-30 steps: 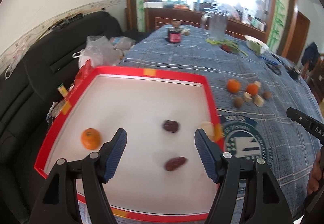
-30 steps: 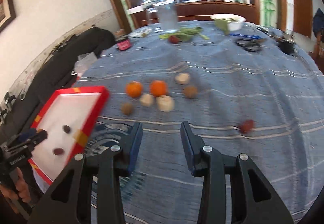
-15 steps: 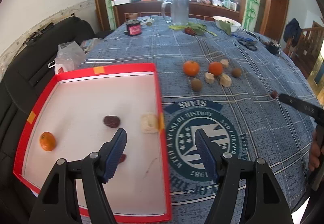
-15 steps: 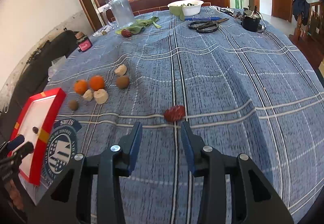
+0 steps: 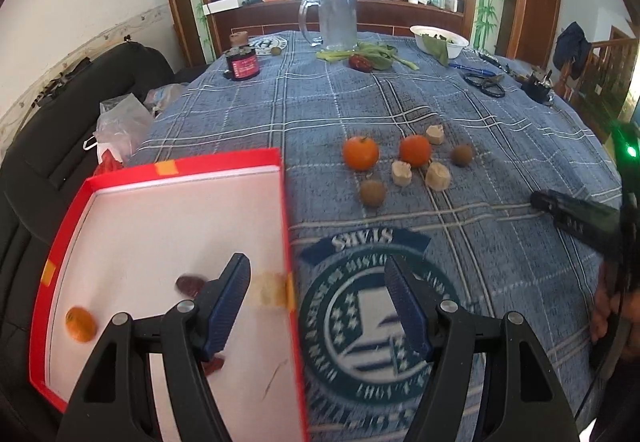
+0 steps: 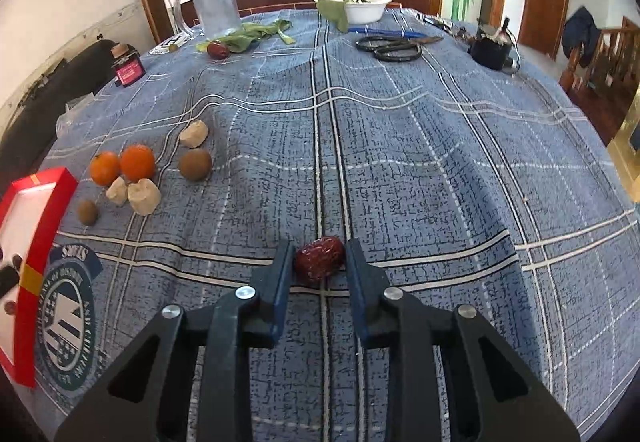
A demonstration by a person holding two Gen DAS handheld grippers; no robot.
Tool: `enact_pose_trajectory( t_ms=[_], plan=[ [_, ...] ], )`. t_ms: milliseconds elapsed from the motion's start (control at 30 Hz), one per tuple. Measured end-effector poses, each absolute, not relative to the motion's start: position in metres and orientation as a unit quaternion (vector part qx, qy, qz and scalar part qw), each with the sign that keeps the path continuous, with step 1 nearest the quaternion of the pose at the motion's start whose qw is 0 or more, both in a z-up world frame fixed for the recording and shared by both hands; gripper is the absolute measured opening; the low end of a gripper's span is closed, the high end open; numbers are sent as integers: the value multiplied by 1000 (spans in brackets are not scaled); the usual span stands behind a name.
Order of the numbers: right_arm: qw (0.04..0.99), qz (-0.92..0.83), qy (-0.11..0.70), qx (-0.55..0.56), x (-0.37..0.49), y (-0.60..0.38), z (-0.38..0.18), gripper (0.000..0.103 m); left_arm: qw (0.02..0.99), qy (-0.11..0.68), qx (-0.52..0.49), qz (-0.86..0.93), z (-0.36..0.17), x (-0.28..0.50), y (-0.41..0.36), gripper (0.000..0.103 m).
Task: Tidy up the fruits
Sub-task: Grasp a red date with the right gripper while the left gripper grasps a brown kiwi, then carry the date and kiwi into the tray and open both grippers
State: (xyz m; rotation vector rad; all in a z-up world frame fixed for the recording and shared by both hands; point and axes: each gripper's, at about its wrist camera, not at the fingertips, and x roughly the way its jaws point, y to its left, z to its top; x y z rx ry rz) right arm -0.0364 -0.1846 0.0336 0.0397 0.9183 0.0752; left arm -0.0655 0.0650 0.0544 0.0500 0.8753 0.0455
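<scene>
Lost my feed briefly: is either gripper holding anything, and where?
Nothing yet. The right gripper straddles the red date, not visibly clamped. The left gripper is open, empty.

three oranges (image 5: 360, 153), four dates (image 6: 320, 259), one tray (image 5: 224, 164)

Right tongs (image 6: 318, 268) low, jaws parted; left tongs (image 5: 318, 306) wide apart.

A date (image 6: 320, 258) lies on the tablecloth (image 6: 440, 170), tray (image 6: 36, 226) far left.
</scene>
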Motion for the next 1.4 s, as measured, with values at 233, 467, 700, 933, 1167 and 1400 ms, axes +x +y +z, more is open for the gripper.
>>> enact_pose_trajectory(
  t_ms=[233,467,700,933,1167,1400],
  plan=[
    [891,53,446,66,-34,-196,33,28,893,448,29,21,42,-20,46,69],
    [886,73,450,80,-34,-193,34,28,887,461,38,15,31,1,32,61],
    [883,83,453,88,-34,-193,33,28,871,490,31,9,17,20,33,32],
    [884,84,451,86,-33,-191,33,28,875,484,20,-13,14,19,29,20],
    [902,83,415,86,-38,-194,43,28,898,438,29,-19,44,-14,23,20],
    [926,83,364,53,-46,-183,55,28,931,364,13,-26,92,-71,48,20]
  ],
)
